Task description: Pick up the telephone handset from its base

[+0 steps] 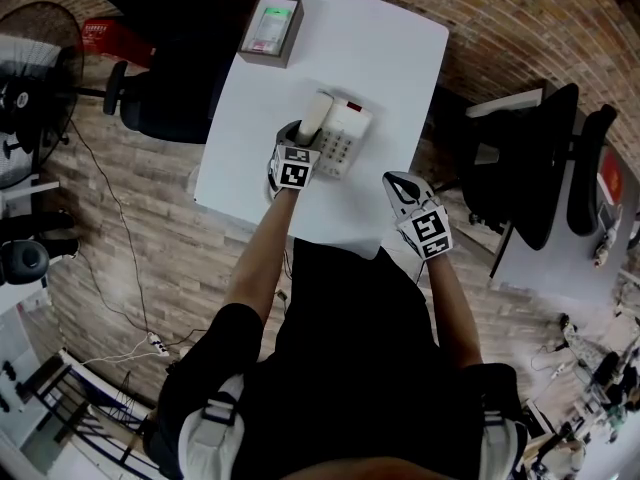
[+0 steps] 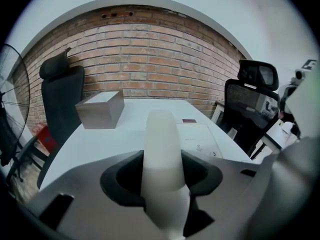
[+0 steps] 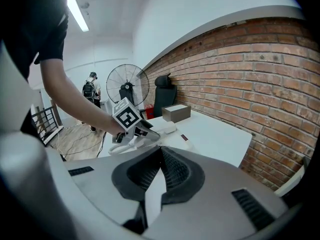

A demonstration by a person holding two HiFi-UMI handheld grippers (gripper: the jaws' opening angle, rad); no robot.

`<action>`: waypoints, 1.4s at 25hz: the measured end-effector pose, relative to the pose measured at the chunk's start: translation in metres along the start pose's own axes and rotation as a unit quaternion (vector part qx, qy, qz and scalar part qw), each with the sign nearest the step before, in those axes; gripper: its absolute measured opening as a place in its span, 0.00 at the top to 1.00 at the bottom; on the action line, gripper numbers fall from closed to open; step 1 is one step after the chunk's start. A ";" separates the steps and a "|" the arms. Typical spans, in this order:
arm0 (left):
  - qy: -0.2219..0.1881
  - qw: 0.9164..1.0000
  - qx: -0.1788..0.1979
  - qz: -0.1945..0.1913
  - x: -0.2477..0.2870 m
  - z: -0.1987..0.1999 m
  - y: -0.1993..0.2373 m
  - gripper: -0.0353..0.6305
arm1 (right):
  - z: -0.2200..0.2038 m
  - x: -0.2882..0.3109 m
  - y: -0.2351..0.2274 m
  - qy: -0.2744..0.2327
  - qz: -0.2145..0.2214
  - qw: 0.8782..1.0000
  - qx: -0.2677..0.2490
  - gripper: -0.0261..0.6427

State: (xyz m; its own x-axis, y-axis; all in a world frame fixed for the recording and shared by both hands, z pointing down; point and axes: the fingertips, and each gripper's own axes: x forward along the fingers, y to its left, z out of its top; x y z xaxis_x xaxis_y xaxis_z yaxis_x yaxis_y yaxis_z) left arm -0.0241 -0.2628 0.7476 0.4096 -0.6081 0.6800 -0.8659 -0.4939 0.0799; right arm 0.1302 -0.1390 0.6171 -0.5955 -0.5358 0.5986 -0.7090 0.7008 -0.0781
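Observation:
A white telephone base [image 1: 347, 140] with a keypad sits in the middle of the white table [image 1: 370, 48]. Its cream handset [image 1: 316, 115] lies along the base's left side. My left gripper [image 1: 297, 134] is shut around the handset's near end. In the left gripper view the handset [image 2: 160, 149] fills the gap between the dark pads [image 2: 120, 176], with the base [image 2: 197, 139] just right of it. My right gripper [image 1: 398, 182] hovers over the table's near right edge, apart from the phone. Its jaws meet at the tips with nothing held [image 3: 160, 151].
A grey box [image 1: 270, 28] with a green top stands at the table's far left corner. Black office chairs stand left [image 1: 160, 103] and right [image 1: 545, 168] of the table. A floor fan [image 1: 35, 83] is at the far left. Cables lie on the wooden floor [image 1: 120, 258].

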 end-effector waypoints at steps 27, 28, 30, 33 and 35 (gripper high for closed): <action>-0.048 0.997 -0.053 0.002 -0.077 0.007 -0.012 0.62 | 0.002 -0.015 0.022 -0.028 0.014 0.999 -0.030 0.97; -0.050 0.997 -0.056 0.004 -0.082 0.006 -0.013 0.62 | 0.001 -0.016 0.023 -0.029 0.015 0.999 -0.030 0.97; -0.055 0.997 -0.062 0.006 -0.090 0.004 -0.016 0.62 | -0.001 -0.018 0.024 -0.031 0.017 0.999 -0.030 0.97; -0.064 0.996 -0.069 0.002 -0.103 0.004 -0.023 0.62 | -0.004 -0.022 0.022 -0.032 0.018 0.999 -0.031 0.97; -0.071 0.995 -0.073 0.001 -0.112 0.005 -0.027 0.62 | -0.005 -0.023 0.022 -0.034 0.020 0.999 -0.032 0.97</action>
State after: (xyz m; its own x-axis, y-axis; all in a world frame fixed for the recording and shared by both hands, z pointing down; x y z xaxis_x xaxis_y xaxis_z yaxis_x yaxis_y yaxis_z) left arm -0.0452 -0.1842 0.6654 0.4346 -0.6959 0.5718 -0.8952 -0.4033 0.1896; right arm 0.1305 -0.1087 0.6054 -0.6489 -0.5360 0.5401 -0.6594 0.7502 -0.0477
